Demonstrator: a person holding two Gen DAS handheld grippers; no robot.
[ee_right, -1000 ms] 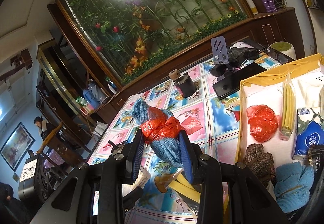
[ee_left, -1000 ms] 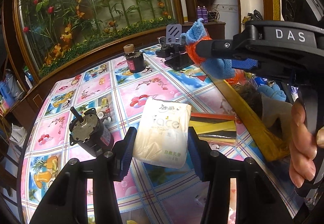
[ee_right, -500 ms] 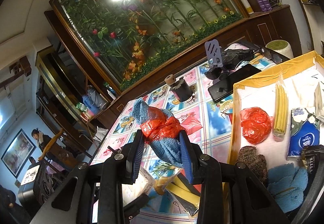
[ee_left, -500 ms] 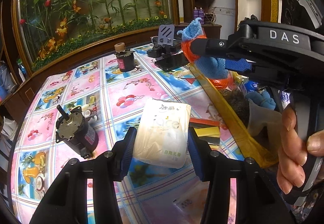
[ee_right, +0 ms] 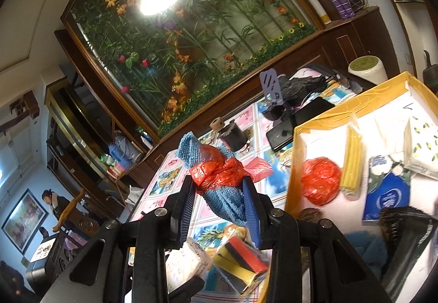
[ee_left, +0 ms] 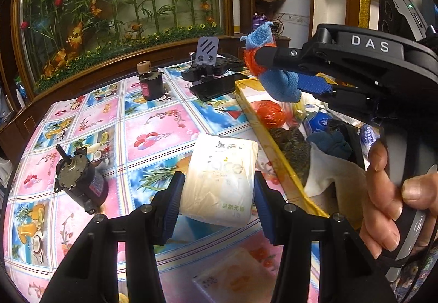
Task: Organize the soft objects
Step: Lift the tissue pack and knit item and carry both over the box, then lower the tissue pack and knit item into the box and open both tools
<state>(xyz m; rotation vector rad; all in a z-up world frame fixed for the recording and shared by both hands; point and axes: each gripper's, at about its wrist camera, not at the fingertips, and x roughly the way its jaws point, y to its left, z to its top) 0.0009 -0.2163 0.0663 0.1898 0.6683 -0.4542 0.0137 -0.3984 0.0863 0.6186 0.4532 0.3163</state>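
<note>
My left gripper is shut on a white tissue pack and holds it above the patterned tablecloth. My right gripper is shut on a blue cloth tied with an orange plastic bag; it also shows in the left wrist view, held in the air over the near edge of the yellow-rimmed box. The box holds an orange bag, a yellow packet, a blue tissue pack, a blue cloth and a dark knitted item.
On the tablecloth lie a small grey motor, a dark jar, a black phone, a phone stand, and a pack of red, black and yellow sponges. A clear packet lies near the front edge.
The right gripper with the blue cloth has moved toward and over the box edge. The left gripper has lifted the tissue pack and shifted right, toward the box.
</note>
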